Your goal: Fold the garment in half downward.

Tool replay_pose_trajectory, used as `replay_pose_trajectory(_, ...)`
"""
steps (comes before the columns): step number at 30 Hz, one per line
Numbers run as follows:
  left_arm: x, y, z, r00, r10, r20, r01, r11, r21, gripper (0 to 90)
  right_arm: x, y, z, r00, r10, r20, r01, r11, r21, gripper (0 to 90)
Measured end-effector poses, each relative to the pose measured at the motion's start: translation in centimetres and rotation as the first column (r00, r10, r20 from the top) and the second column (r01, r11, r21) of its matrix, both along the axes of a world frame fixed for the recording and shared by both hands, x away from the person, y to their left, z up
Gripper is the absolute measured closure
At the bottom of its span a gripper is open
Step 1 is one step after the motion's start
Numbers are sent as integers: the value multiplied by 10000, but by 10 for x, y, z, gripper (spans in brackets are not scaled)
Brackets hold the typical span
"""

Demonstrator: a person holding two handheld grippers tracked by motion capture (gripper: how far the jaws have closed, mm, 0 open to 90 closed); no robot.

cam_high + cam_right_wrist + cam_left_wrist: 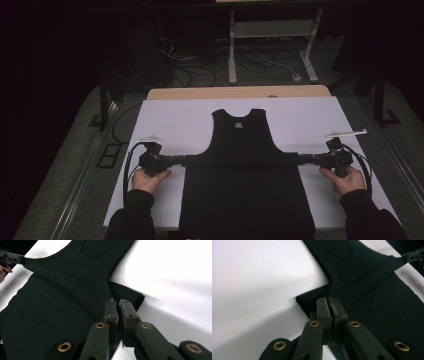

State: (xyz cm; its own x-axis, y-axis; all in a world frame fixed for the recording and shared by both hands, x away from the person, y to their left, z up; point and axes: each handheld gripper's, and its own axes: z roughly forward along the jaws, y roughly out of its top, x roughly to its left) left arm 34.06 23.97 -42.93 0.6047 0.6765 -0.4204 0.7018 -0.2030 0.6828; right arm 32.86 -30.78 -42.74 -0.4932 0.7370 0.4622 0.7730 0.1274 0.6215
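A black sleeveless garment (243, 150) lies flat on the white board (170, 117), neck end far, its lower part reaching the near edge. My left gripper (187, 160) is shut on the garment's left side edge, which is pulled out into a point. My right gripper (295, 159) is shut on the right side edge the same way. In the left gripper view the jaws (331, 301) meet on a fold of black cloth (367, 277). In the right gripper view the jaws (117, 302) pinch the cloth (75, 277) too, and the other gripper (11, 258) holds the far corner.
The board rests on a wooden table (240, 92). A small white strip (150, 137) lies by the left hand, and another white strip (346, 133) by the right. Cables (200, 70) and a table frame (272, 35) stand on the dark floor behind.
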Motion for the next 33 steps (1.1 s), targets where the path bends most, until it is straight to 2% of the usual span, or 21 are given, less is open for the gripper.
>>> replay_pose_trajectory(20,-10,0,-3,9990,-150,-414,150,9999,18,866,-12,1,0,9995,196,-236,-200,9997,-163,836)
replay_pose_trajectory(33,-12,1,-5,9977,-156,-664,164,9998,115,864,-16,0,-5,9972,300,-683,-315,9993,-220,835)
